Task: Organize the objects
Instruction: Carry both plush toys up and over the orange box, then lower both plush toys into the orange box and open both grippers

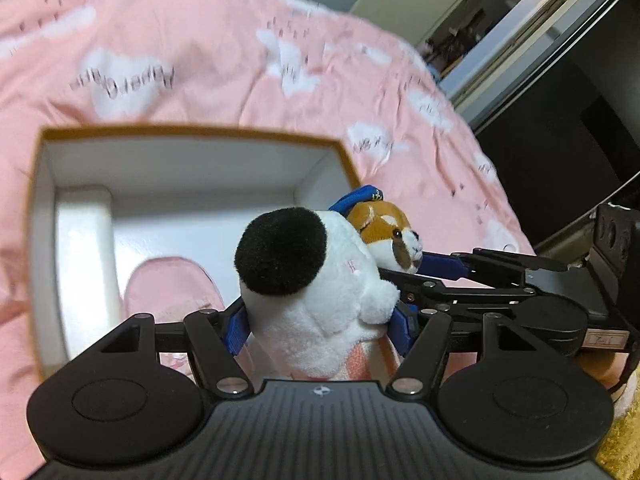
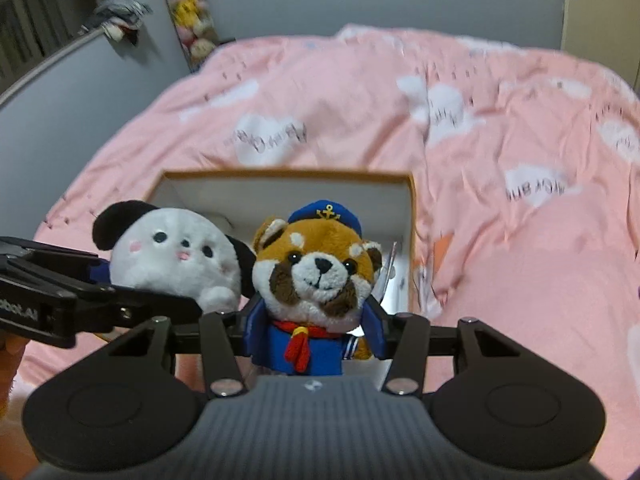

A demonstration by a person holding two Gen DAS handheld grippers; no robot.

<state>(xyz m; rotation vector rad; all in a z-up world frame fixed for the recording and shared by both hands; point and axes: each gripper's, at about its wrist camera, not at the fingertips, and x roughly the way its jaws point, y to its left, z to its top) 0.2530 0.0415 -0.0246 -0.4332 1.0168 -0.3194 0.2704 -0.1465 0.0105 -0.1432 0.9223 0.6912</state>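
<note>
- My left gripper (image 1: 316, 320) clamps the white plush (image 1: 312, 280); my right gripper (image 2: 316, 328) clamps the sailor plush (image 2: 316, 276).
- Both toys hang side by side, touching, at the box's (image 1: 192, 134) near edge.
- The open box lies straight ahead and below; my left is nearer its middle.

Panda plush (image 2: 176, 256) left of & touching sailor plush (image 2: 316, 276), box (image 2: 288, 178) behind both, on bedspread (image 2: 500, 240)

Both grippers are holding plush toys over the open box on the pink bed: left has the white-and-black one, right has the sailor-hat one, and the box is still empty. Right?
Not quite: the box is not empty. The left wrist view shows a pink plush item lying inside. The rest holds: the left gripper grips the white-and-black plush, the right gripper the sailor-hat plush.
</note>
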